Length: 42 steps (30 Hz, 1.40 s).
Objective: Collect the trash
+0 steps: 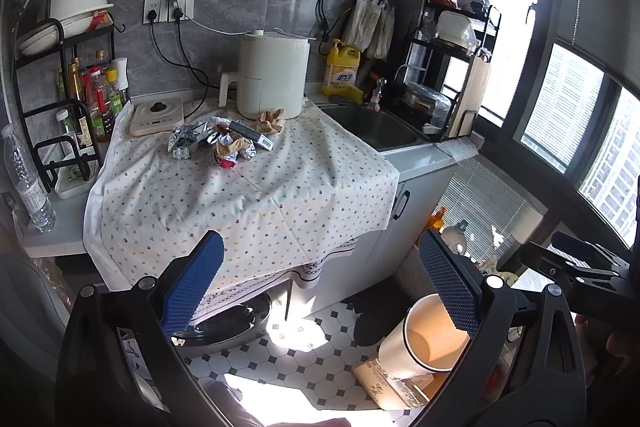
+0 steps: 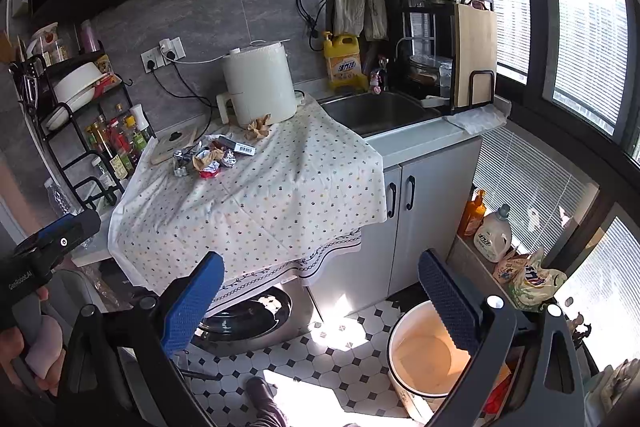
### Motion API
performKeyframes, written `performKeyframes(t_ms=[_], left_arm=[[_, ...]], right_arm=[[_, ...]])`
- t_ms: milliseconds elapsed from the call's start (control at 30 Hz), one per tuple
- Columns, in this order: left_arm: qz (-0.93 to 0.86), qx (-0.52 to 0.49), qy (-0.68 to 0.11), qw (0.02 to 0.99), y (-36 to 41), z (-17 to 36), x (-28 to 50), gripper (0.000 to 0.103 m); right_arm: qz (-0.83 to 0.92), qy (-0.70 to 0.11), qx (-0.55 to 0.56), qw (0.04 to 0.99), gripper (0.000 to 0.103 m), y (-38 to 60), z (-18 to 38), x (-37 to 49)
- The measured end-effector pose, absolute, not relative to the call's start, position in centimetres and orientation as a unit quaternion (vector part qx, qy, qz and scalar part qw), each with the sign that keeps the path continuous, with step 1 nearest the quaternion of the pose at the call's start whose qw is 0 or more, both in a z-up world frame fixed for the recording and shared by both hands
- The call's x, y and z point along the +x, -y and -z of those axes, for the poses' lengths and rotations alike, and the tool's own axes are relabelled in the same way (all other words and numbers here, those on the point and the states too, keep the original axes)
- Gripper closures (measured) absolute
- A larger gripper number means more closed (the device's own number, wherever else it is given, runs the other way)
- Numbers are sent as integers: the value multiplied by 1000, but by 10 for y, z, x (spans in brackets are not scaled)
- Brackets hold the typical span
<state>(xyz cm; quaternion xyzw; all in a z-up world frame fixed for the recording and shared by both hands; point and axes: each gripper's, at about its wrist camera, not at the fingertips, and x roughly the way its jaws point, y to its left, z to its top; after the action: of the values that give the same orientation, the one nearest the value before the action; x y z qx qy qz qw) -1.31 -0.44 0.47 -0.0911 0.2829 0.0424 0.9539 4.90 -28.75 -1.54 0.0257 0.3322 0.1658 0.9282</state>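
A pile of trash (image 1: 216, 145) lies on the dotted cloth (image 1: 248, 199) over the counter: crumpled foil, brown paper, a red wrapper, a dark box with a barcode label (image 1: 251, 135). A separate crumpled brown paper (image 1: 271, 121) lies by the white appliance. The pile shows in the right wrist view (image 2: 206, 157) too. A white bin (image 2: 424, 351) stands on the floor at lower right, empty inside; it also shows in the left wrist view (image 1: 424, 343). My left gripper (image 1: 320, 291) is open and empty, well short of the counter. My right gripper (image 2: 320, 299) is open and empty, above the floor.
A white appliance (image 1: 272, 75) and a flat cooker (image 1: 158, 115) stand behind the trash. A sink (image 1: 376, 131) is to the right, a bottle rack (image 1: 88, 99) to the left, a water bottle (image 1: 28, 183) at the counter's left edge. Detergent bottles (image 2: 490, 231) stand by the window.
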Motion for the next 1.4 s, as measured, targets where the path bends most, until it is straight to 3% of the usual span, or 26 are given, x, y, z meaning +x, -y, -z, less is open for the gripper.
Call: performKeyframes(t_ms=[1400], left_arm=[[-43,-87,-297,950,5,-5,-13,6]], right_arm=[[-164,-336,21,927,8,285,15,54]])
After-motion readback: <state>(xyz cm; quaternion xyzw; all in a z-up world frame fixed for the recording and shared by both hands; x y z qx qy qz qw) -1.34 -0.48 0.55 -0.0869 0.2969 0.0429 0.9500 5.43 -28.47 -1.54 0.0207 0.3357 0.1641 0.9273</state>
